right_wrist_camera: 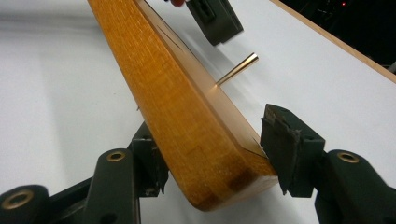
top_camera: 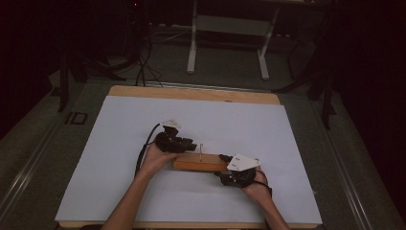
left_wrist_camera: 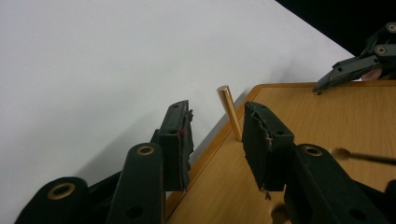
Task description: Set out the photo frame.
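Table [top_camera: 143,91]: wooden top, pale edge exposed along the 12 o'clock side and at the near corners. White sheet [top_camera: 119,143]: covers nearly the whole top, lying flat. Wooden block [top_camera: 198,164]: oblong, orange-brown, lying on the sheet just toward 6 o'clock from its centre, long axis running 9 to 3 o'clock. One thin brass peg [top_camera: 201,149] stands upright from the block's upper face.

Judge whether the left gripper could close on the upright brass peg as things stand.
Probably yes: the left gripper is open, and the brass peg stands just ahead of its jaws on the wooden board, with nothing between.
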{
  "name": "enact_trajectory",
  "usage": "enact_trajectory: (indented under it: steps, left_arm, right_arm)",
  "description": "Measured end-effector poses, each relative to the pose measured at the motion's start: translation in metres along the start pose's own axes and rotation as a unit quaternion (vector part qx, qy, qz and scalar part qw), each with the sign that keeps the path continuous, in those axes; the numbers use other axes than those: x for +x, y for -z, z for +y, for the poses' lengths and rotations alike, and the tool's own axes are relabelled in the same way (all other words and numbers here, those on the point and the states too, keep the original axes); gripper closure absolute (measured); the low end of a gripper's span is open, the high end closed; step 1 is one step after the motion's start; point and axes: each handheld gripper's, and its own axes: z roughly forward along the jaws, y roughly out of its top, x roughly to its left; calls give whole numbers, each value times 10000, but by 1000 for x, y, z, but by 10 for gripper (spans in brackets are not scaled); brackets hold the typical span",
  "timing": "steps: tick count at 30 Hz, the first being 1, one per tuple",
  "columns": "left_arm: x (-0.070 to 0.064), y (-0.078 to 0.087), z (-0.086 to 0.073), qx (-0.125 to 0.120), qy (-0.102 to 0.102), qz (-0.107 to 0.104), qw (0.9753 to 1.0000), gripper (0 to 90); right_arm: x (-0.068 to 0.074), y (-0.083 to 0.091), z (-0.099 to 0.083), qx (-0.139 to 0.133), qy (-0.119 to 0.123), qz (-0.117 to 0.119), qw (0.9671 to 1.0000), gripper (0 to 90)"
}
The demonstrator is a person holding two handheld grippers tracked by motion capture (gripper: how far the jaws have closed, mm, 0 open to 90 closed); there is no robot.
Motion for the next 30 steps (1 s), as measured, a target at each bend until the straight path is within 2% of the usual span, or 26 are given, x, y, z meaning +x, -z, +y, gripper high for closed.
enact_trajectory:
  steps: [5, 11, 13, 18, 27, 30]
  left_arm:
    - [-3, 14, -6, -136, -184, 266, 9994, 606]
    - [-6, 30, -18, -370, -247, 506, 9977, 603]
    - [-6, 35, -22, -398, -276, 629, 9968, 595]
    - [-9, 42, -31, -486, -365, 773, 9952, 595]
    - [-21, 49, -40, -519, -693, 1129, 9898, 552]
    - [-22, 54, -44, -593, -697, 1208, 9884, 540]
  right_arm:
    - [-1, 0, 0, -1, 1, 18, 10000, 443]
    - [-1, 0, 0, 4, 1, 24, 10000, 445]
    - [-1, 0, 0, 3, 4, 28, 10000, 445]
    - [-1, 1, 0, 2, -6, 27, 10000, 447]
    - [-3, 1, 1, -15, -40, 8, 10000, 450]
    - [-3, 2, 1, -1, -35, -1, 10000, 453]
